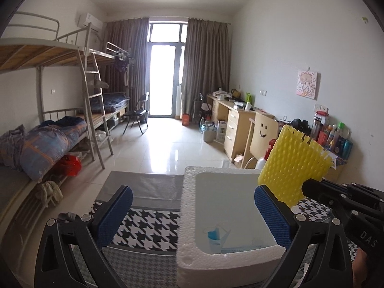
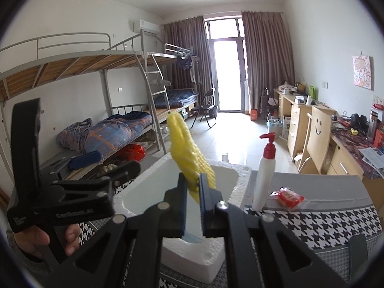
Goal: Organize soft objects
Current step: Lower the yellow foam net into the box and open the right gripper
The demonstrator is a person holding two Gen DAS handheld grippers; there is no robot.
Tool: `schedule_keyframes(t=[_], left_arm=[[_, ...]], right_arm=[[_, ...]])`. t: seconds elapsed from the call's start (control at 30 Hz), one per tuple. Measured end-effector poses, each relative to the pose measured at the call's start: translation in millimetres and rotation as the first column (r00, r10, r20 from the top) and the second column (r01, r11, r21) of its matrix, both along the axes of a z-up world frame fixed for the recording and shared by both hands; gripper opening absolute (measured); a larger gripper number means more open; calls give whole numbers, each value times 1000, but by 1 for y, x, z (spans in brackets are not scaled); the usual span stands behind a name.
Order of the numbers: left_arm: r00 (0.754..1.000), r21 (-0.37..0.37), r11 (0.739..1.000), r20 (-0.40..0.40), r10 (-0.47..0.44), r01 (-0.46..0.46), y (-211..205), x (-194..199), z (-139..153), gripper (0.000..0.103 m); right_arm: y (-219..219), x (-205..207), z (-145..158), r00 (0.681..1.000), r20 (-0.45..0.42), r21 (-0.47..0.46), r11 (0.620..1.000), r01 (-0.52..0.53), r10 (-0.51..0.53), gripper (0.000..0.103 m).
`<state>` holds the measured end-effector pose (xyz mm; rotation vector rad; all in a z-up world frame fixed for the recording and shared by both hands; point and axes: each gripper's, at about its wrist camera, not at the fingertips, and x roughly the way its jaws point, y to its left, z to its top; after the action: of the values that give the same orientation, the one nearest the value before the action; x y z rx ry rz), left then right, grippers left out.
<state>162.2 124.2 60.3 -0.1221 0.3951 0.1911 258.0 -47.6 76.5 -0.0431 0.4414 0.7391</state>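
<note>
Right gripper (image 2: 193, 188): jaws closed tight on lower end of yellow foam net (image 2: 189, 148), held upright above white foam box (image 2: 242, 182), near its right side. Left gripper (image 1: 192, 216): jaws fully wide, nothing between pads, hanging over near-left part of box. Inside box, at near wall: blue face mask (image 1: 216, 236), lying flat. Box on tabletop w/ black-white check cloth (image 2: 312, 225). Right of box: white pump bottle w/ red top (image 2: 265, 175), upright, just beside; further right a small red packet (image 2: 286, 196). Bunk beds (image 2: 100, 110) at far left.
</note>
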Motion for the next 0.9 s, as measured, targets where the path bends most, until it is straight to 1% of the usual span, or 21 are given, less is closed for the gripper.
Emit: schedule_keyframes(t=[0.17,0.4,0.57,0.77,0.83,0.87,0.9], left_arm=[[1000,3,1000,3,17,-17,1,-5,-2,102],[1000,31,999,-1,25,-25,2,-12,-6,102],[999,20,999,5,32,-33,8,-19,-9,102],[999,3,999,10,46,-46,13,-25,-9,102],[999,1,999,11,49,-49,15,-26,-9,102],[999,1,999,11,50,-50,16,-26,-9,102],[999,0,999,11,52,-52,15,-26,-8,102]], right_arm=[[7,4,-3,1000,-16,-11,1000,-4,3,12],[19,9,-8,998,-58,-30,999,-28,26,12],[27,11,-14,996,-84,-39,999,-36,33,12],[32,20,-23,993,-118,-70,997,-17,9,12],[35,21,-25,992,-122,-82,996,-27,17,12],[36,21,-25,992,-123,-87,996,-22,11,13],[36,21,-25,992,-125,-88,996,-18,7,17]])
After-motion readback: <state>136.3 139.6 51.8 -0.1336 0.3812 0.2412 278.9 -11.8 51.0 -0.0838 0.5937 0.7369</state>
